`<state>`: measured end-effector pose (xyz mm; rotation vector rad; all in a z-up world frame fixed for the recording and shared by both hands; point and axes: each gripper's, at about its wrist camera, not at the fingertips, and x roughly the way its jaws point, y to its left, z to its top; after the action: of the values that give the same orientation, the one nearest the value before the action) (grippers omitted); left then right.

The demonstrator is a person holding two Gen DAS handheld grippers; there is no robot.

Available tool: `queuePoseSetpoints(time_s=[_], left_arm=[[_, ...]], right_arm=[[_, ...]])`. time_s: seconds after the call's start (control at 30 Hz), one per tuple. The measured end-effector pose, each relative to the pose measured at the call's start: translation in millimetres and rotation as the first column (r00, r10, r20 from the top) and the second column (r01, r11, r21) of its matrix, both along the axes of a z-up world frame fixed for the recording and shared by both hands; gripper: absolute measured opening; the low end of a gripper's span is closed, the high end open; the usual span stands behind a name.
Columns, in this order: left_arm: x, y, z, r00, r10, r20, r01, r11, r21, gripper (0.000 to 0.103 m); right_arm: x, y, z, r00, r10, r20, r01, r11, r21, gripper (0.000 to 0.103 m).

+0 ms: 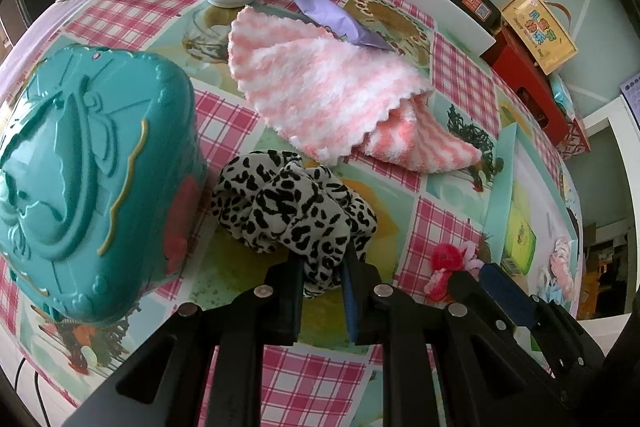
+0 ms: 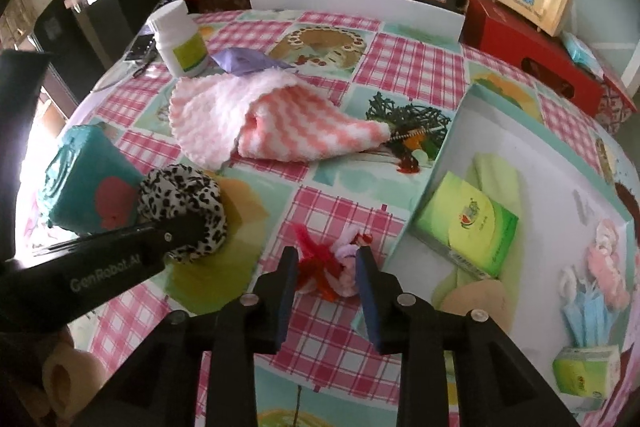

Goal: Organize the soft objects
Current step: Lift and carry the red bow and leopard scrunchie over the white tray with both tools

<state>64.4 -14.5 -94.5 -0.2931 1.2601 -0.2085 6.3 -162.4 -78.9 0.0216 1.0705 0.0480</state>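
Judging the risks from largest thing to smallest: the teal moulded plastic box (image 1: pixel 92 179) stands just left of the black-and-white leopard-print fabric scrunchie (image 1: pixel 288 207), touching or nearly so, and a careless lift could nudge the box. The pink-and-white striped fluffy cloth (image 1: pixel 320 91) lies loosely folded beyond the scrunchie, apart from it, so it seems safe for now. The scrunchie itself rests on the chequered tablecloth (image 1: pixel 312 379), and the left gripper (image 1: pixel 322 267) is clenched on its near edge alone; such a thin bite of slippery fabric may slip out once raised. To the scrunchie's right, well clear of it, sits the small red-and-pink fuzzy pipe-cleaner bundle (image 2: pixel 332 267), lying on the cloth between the jaws of the right gripper (image 2: pixel 326 269). Those jaws stand apart, their pads not pressing on it, so the bundle looks released. Its stray red stems could snag a pad and drag along if that gripper pulls away crookedly.
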Motion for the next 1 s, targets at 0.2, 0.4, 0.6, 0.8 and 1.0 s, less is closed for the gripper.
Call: queuePoseSetpoints(time_s=[0.2,0.4,0.6,0.8,1.0], left_arm=[[1.0,1.7,-1.0,1.000,0.001,-0.004,-0.001,1.000,-0.001,0.017],[0.9,2.2,-1.9,1.000,0.001,-0.004,-0.001,1.000,-0.003,0.017],[0.7,2.6,-2.9,1.000,0.002,-0.005,-0.002,1.000,-0.005,0.017],[0.2,1.8,-2.7,1.000,-0.001,-0.001,0.001,1.000,0.001,0.017],[-0.8,-0.7,-0.7,1.000,-0.003,0.009,0.003,1.000,0.012,0.017]], right_arm=[[-0.2,0.9,-0.2,1.000,0.005,-0.011,-0.005,1.000,0.008,0.043],[2.0,12.2,-6.4,0.999,0.026,-0.026,-0.028,0.998,-0.058,0.060],[3.2,21.8,-13.4,0.999,0.038,-0.035,-0.044,0.984,-0.171,0.054],[1.5,11.7,-7.2,1.000,0.002,-0.009,-0.003,0.987,-0.161,0.019],[0.2,6.0,17.9,0.996,-0.012,0.093,0.020,0.996,-0.088,0.019]])
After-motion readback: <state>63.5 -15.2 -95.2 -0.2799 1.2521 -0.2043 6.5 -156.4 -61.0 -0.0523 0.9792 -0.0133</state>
